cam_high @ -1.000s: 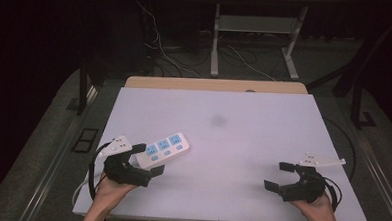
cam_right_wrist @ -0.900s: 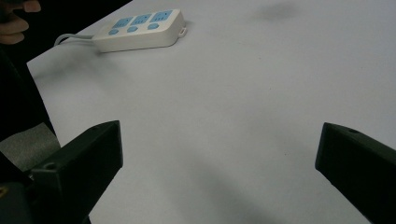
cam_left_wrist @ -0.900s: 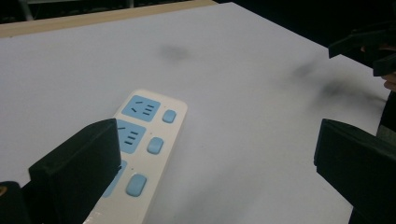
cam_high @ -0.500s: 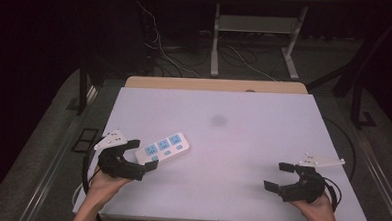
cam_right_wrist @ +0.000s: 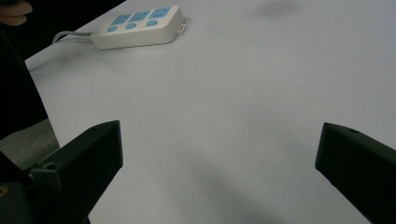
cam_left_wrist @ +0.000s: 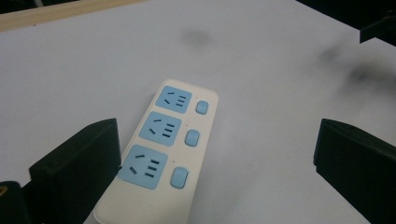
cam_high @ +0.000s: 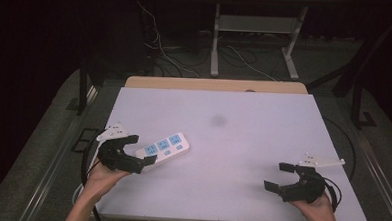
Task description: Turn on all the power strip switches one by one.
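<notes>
High view, power strip (cam_high: pixel 162 147): we see it flat on the table (cam_high: pixel 243 137), near the left edge toward the front; white with three blue sockets.
Left gripper (cam_high: pixel 134 150): jaws spread wide around the strip's near end; in the left gripper view one jaw sits just beside the strip (cam_left_wrist: pixel 163 149).
Right gripper (cam_high: pixel 280 177): near the front right corner, jaws spread, nothing between them, well apart from the strip (cam_right_wrist: pixel 140 27).

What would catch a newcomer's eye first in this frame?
The white power strip with three blue sockets, lying near the table's left edge. The left claw sits open right at its near end, while the right claw waits open over bare table at the near right.
</notes>
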`<state>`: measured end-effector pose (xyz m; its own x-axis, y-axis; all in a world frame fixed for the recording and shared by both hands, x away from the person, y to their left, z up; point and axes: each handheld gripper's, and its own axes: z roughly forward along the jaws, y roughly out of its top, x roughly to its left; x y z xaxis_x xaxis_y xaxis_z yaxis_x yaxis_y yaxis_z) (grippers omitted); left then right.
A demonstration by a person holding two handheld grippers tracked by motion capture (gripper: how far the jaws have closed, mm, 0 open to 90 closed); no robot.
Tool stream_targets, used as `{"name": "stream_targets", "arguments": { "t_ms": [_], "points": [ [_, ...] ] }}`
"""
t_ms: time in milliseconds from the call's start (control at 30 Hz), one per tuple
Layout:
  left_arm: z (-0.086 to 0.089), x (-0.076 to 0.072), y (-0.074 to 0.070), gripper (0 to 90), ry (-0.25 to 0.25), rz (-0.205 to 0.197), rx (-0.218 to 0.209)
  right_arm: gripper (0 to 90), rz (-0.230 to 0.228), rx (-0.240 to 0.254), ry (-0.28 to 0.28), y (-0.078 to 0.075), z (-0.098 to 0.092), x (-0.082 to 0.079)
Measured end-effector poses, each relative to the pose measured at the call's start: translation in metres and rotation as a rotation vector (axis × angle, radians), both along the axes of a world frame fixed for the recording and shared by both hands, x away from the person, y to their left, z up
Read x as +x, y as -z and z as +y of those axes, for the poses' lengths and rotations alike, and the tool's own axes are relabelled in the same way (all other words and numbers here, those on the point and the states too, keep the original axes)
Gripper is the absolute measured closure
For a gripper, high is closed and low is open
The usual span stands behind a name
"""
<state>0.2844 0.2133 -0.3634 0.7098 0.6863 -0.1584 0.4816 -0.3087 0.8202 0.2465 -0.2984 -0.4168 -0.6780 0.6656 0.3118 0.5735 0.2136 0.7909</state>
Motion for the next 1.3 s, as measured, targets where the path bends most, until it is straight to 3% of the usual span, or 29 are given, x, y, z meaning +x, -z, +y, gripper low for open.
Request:
{"name": "stream_targets", "arguments": {
  "t_ms": [267,567,800,1067,1100,1133,1300],
  "points": [
    [-0.004,0.011,0.002,0.2,0.012,0.028,0.04,0.6,0.002,-0.001,-0.002,0.0,0.0,0.0],
    [-0.008,0.025,0.005,2.3,0.035,0.083,0.124,0.6,0.004,-0.009,-0.004,0.001,0.001,0.0],
    [-0.006,0.029,0.006,8.4,0.037,0.098,0.138,0.6,0.004,-0.005,-0.001,0.002,0.0,0.001],
    [-0.003,0.032,0.007,40.4,0.066,0.102,0.149,0.6,0.007,-0.009,-0.002,0.002,0.001,0.001],
    [-0.004,0.032,0.007,40.4,0.069,0.1,0.15,0.6,0.007,-0.009,-0.002,0.002,0.001,0.001],
    [-0.004,0.032,0.008,48.7,0.072,0.098,0.155,0.6,0.007,-0.008,-0.002,0.002,0.001,0.001],
    [-0.006,0.035,0.01,66.4,0.075,0.095,0.188,0.6,0.008,-0.009,-0.002,0.002,0.0,0.001]
  ]
}}
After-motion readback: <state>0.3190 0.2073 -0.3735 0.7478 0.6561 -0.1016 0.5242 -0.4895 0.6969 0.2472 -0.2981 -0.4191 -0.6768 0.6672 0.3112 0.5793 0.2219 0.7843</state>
